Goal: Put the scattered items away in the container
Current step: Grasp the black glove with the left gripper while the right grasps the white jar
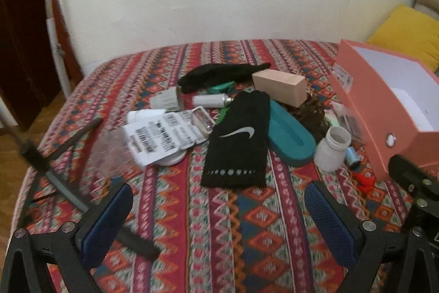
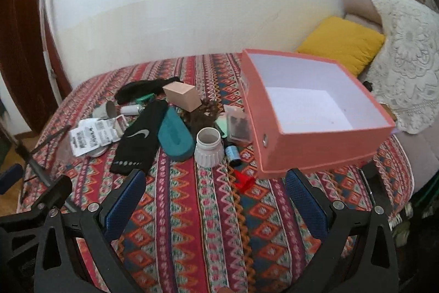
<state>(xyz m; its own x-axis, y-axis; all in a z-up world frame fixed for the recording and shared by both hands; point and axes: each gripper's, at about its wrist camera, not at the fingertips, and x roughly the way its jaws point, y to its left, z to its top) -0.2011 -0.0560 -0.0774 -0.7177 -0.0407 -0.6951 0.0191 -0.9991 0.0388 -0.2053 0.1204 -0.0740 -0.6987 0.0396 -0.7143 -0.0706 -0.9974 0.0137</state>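
Left gripper [image 1: 216,221]: jaws spread wide, nothing between the blue pads [image 1: 105,224], hovering over the patterned cloth [image 1: 247,238].
Right gripper [image 2: 214,202]: jaws likewise wide apart and empty, low over the same cloth, its right pad just below the near wall of the box.
Container: salmon-pink box [image 2: 323,144], lidless, white inside, sitting at the right side of the cloth; only a white sheet shows on its floor.
Nearest items: a small red piece [image 2: 242,180] lies on the cloth just in front of the box's near corner; a blue spool [image 2: 233,153] and a white ribbed jar [image 2: 208,147], mouth up, sit just left of the box.
Middle of the pile: a black glove with a swoosh [image 1: 238,139] lies flat, a teal foam tray [image 1: 290,136] beside it.
Left of the pile: barcoded labels [image 1: 162,136].
Far side: tan block [image 1: 278,87], a second black glove [image 1: 219,74] behind it.
Beyond: yellow cushion [image 2: 343,43].
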